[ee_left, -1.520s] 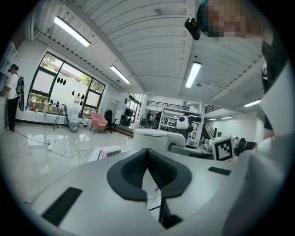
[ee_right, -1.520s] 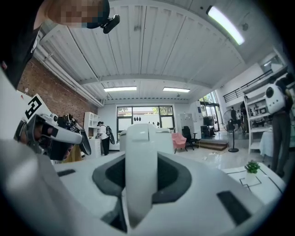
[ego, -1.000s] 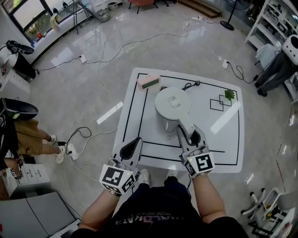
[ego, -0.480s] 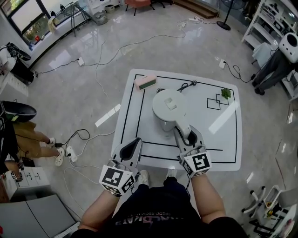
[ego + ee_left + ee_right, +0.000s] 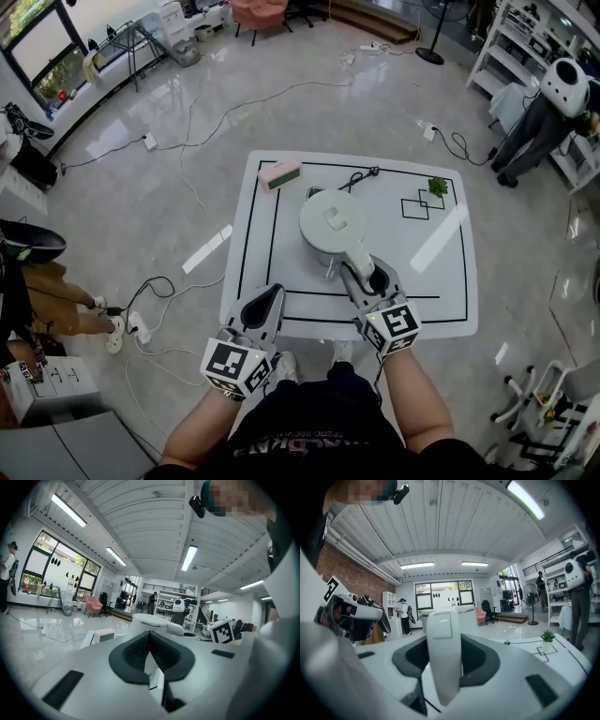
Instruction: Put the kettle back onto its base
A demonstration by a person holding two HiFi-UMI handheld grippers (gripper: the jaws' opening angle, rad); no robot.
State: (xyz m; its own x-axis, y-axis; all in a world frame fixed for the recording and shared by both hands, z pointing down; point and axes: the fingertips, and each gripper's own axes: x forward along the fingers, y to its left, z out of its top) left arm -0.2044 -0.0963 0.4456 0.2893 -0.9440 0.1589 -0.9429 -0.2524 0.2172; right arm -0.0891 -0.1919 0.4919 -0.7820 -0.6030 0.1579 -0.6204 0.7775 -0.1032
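White plastic fills the gap of the right tongs (image 5: 371, 277): the kettle's handle (image 5: 444, 639) stands upright between the two jaws. These have just been opening and now sit about half apart, loose on either side of the handle rather than clamped on it. Straight ahead of these tongs, at the far end of the handle, the kettle (image 5: 333, 223) stands upright on the table (image 5: 441, 286) with its lid on. Whether its base lies under it cannot be made out, since the body covers that spot.

The left tongs (image 5: 271, 297) hang to the left of the right pair, just over the table's near edge. Their jaws are pressed fully together with nothing between them, and they point toward the kettle but stay apart from it.

Farther ahead of the left tongs, near the table's far left corner, lies a pink box (image 5: 280, 173). Beyond the kettle from the right tongs, a black cable (image 5: 359, 176) curls on the table. Ahead and to the right of them, a small green plant (image 5: 437, 187) sits by black square outlines (image 5: 417, 206). Around the table, cables (image 5: 187, 103) trail over the shiny grey floor (image 5: 141, 206)
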